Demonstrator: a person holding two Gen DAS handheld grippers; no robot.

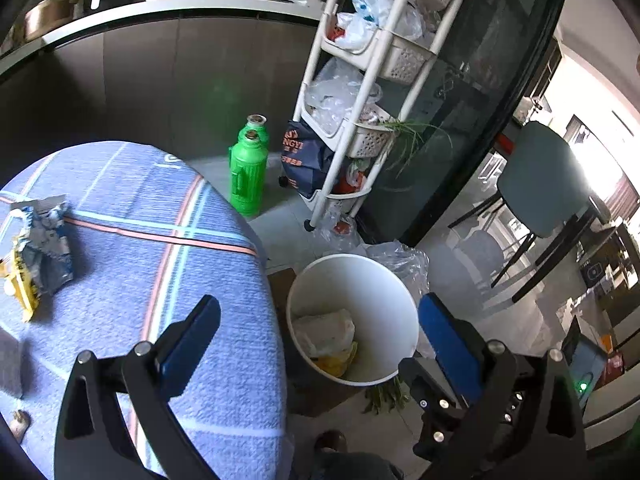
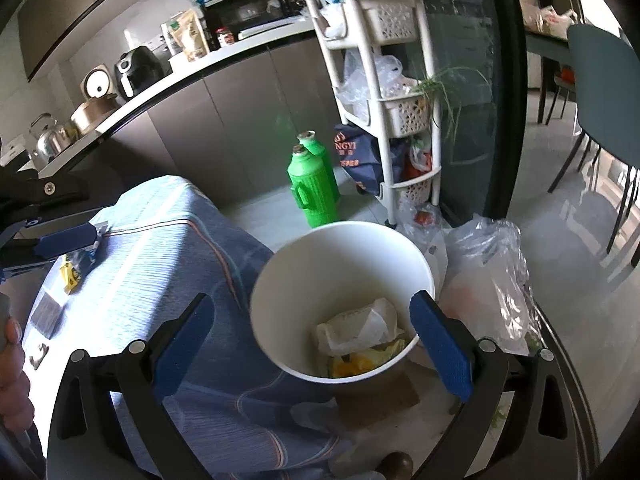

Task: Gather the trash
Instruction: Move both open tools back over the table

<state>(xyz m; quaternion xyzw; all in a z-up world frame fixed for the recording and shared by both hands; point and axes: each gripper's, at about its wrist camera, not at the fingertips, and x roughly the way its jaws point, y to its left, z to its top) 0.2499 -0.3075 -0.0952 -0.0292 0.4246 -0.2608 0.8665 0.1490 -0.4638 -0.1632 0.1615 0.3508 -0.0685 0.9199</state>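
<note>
A white trash bin (image 1: 352, 276) stands on the floor beside the table, holding a crumpled white bag (image 1: 324, 332) and yellow scraps (image 1: 338, 362). My left gripper (image 1: 320, 302) hovers over the table's edge and the bin, open and empty. A crumpled blue, white and yellow wrapper (image 1: 40, 248) lies on the blue striped tablecloth (image 1: 132, 264), far to its left. In the right wrist view my right gripper (image 2: 311, 299) is open above the bin (image 2: 320, 264), nothing between its fingers. The white bag (image 2: 360, 328) shows inside. The wrapper (image 2: 76, 264) lies beneath one of my left gripper's fingers (image 2: 66, 240).
Two green flasks (image 1: 248, 172) and a white basket cart (image 1: 360, 120) full of bags stand behind the bin. Clear plastic bags (image 2: 492, 280) lie to its right. A chair (image 1: 540, 184) is further right. A hand (image 2: 12, 380) shows at the left edge. A counter (image 2: 180, 68) carries appliances.
</note>
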